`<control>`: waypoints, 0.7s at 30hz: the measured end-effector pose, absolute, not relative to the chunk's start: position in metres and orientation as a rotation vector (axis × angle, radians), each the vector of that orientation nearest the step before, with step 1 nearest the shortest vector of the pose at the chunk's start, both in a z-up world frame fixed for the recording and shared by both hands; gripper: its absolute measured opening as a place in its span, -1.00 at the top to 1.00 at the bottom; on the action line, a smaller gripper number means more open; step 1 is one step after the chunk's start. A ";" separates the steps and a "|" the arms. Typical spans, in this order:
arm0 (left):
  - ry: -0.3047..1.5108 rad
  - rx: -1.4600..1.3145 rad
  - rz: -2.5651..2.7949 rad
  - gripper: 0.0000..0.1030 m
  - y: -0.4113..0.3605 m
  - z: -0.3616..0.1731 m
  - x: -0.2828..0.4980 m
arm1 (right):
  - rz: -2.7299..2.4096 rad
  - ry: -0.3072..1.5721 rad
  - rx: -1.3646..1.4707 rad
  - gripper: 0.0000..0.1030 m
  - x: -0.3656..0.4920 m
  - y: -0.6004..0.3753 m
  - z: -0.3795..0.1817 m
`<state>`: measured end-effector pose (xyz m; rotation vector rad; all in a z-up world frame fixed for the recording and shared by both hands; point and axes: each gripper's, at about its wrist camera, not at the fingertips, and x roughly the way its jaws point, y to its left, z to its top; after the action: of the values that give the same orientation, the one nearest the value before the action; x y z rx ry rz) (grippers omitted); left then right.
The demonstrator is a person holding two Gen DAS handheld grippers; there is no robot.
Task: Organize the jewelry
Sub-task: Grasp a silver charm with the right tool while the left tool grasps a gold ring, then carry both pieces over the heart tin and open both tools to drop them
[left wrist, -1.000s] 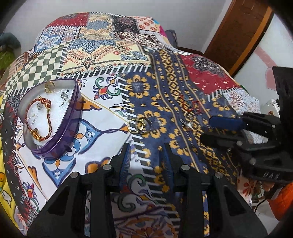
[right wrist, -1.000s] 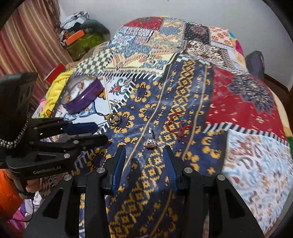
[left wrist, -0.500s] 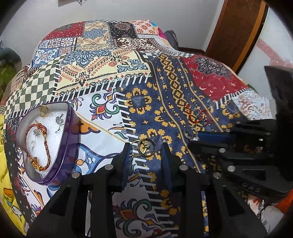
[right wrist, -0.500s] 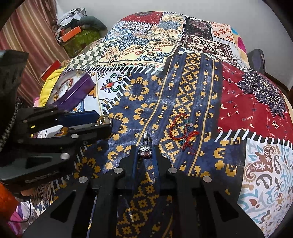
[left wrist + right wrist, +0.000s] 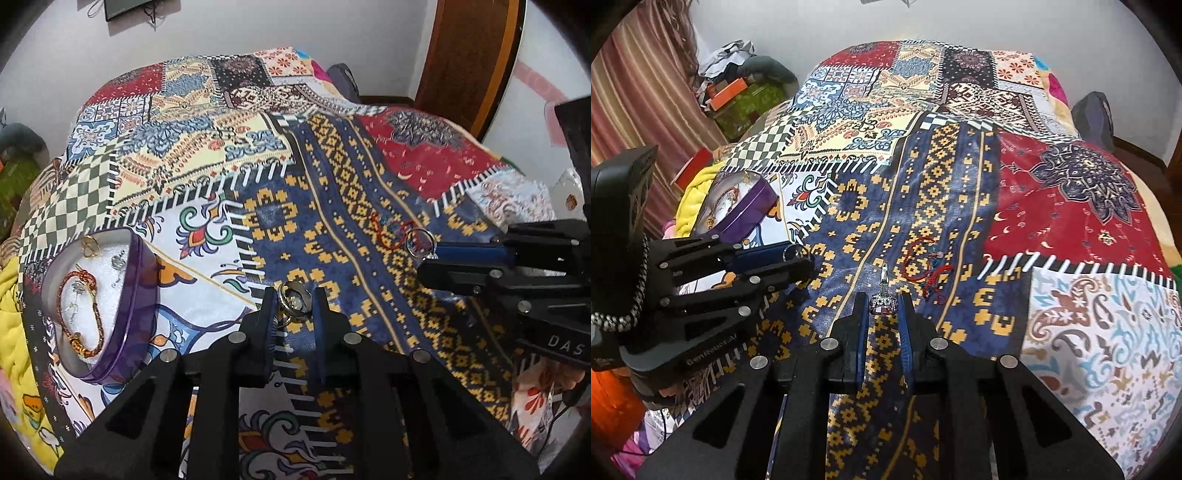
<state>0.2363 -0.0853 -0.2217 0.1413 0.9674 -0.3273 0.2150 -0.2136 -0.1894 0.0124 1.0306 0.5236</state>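
On the body of the right gripper [image 5: 428, 258], as seen from the left wrist view, we read the raised letters "DAS"; on the body of the left gripper [image 5: 807, 260], as seen from the right wrist view, we read a white mark that appears to say "GenRobot.AI", though the print is blurred. Between the left jaws we see a pair of gold rings [image 5: 293, 301], with both jaws closed against them. Between the right jaws we see a silver ring with a dark stone setting [image 5: 883, 304]; its band stands upright beyond the tips and the jaws are clenched on the setting. Just beyond that ring, a red cord bracelet [image 5: 925, 267] lies loose on the blue and yellow panel of the patchwork bedspread [image 5: 1071, 206]. To the left, a purple heart-shaped tin [image 5: 138, 295] sits on the white panel, well apart from both grippers; inside it, on white lining, we see a red and gold braided bracelet [image 5: 79, 314], a gold ring [image 5: 89, 245] and small silver pieces we cannot identify. Behind the tin a yellow blanket [image 5: 692, 199] marks the left edge of the bed. Beyond the bracelet the bedspread is unobstructed up to the wall; a wooden door [image 5: 469, 55] stands at the far right.
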 end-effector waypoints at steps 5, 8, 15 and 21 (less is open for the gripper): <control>0.946 0.116 -0.332 0.67 -0.083 -0.209 0.231 | 0.521 1.016 0.017 0.73 0.213 -0.214 -0.183; 0.927 0.109 -0.325 0.67 -0.081 -0.201 0.226 | 0.523 1.002 0.018 0.73 0.212 -0.214 -0.177; 0.868 0.076 -0.297 0.67 -0.063 -0.176 0.214 | 0.538 0.956 0.004 0.73 0.210 -0.202 -0.157; 0.826 0.039 -0.261 0.67 -0.038 -0.160 0.205 | 0.566 0.910 -0.016 0.73 0.210 -0.179 -0.139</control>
<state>0.2046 -0.0382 -0.1597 0.0388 0.8263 -0.2613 0.2101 -0.1791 -0.1395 -0.0164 0.9103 0.5659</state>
